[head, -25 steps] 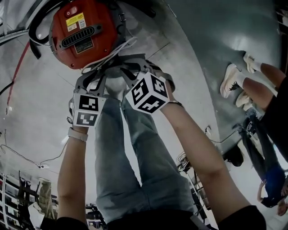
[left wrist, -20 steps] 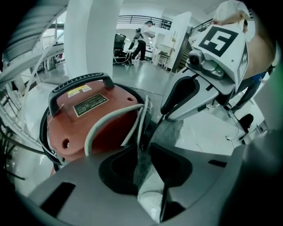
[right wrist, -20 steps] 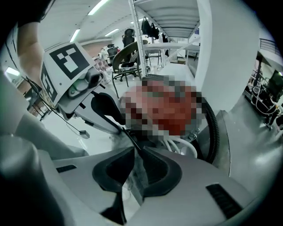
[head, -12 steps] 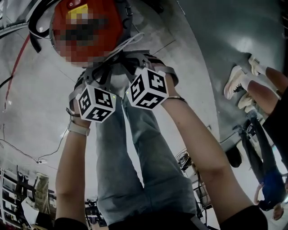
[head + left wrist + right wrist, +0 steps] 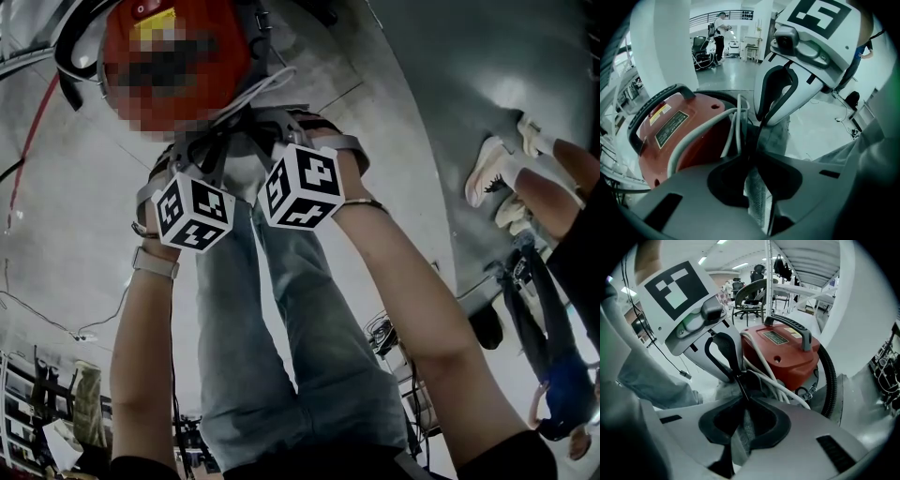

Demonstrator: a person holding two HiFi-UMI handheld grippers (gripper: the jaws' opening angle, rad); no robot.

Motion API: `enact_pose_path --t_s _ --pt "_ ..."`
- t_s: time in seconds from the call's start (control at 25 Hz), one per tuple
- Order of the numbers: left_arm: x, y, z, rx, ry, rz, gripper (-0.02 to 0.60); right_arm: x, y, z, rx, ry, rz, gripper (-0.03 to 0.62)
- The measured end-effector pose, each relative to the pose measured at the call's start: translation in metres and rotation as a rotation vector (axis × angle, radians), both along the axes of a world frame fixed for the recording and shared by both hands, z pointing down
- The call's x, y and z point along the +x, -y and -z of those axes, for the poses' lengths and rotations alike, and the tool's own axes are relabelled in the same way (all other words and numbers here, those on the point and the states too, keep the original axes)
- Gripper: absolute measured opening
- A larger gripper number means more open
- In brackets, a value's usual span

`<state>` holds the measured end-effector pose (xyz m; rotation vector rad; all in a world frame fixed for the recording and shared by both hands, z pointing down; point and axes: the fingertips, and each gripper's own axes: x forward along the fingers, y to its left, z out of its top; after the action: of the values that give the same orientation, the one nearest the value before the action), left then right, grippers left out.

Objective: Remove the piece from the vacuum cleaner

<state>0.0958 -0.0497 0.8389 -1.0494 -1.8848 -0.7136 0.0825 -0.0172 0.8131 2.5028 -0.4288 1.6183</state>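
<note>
The red vacuum cleaner (image 5: 239, 56) stands on the floor at the top of the head view, with a white cord (image 5: 253, 94) draped over it. Just below it a grey mesh piece (image 5: 242, 173) sits between both grippers. My left gripper (image 5: 220, 150) is closing its jaws with the mesh piece (image 5: 757, 201) pinched between the pads. My right gripper (image 5: 267, 141) faces it, shut on the same mesh piece (image 5: 743, 432). The two grippers meet tip to tip over the cord (image 5: 773, 380), beside the vacuum cleaner (image 5: 679, 136).
A black hose (image 5: 829, 376) curls round the vacuum's right side. Another person's legs in white sneakers (image 5: 487, 169) stand at the right. A red cable (image 5: 37, 141) runs across the floor at the left. A white pillar (image 5: 661, 47) rises behind the vacuum.
My left gripper has shifted up and to the right, closer to the right gripper and the vacuum, and its marker cube has turned. The right gripper has barely moved.
</note>
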Motion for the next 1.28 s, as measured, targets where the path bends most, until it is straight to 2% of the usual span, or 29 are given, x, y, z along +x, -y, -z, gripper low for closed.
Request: enact_pose_path --t_s 0.16,0.36,0.92,1.28 --pt "-0.003 0.002 0.002 -0.004 -0.057 -0.047 0.060 -0.006 0.005 0.001 -0.034 -0.003 0.044 0.060" --pt "-0.015 0.014 0.004 -0.054 -0.119 -0.111 0.040 -0.017 0.013 -0.001 -0.077 -0.019 0.084 0.058" --pt "-0.020 0.017 0.004 -0.034 -0.147 -0.058 0.040 -0.024 0.016 -0.003 -0.108 -0.031 0.071 0.058" --pt "-0.021 0.018 0.003 -0.030 -0.163 -0.047 0.040 -0.028 0.018 -0.005 -0.095 -0.039 0.023 0.060"
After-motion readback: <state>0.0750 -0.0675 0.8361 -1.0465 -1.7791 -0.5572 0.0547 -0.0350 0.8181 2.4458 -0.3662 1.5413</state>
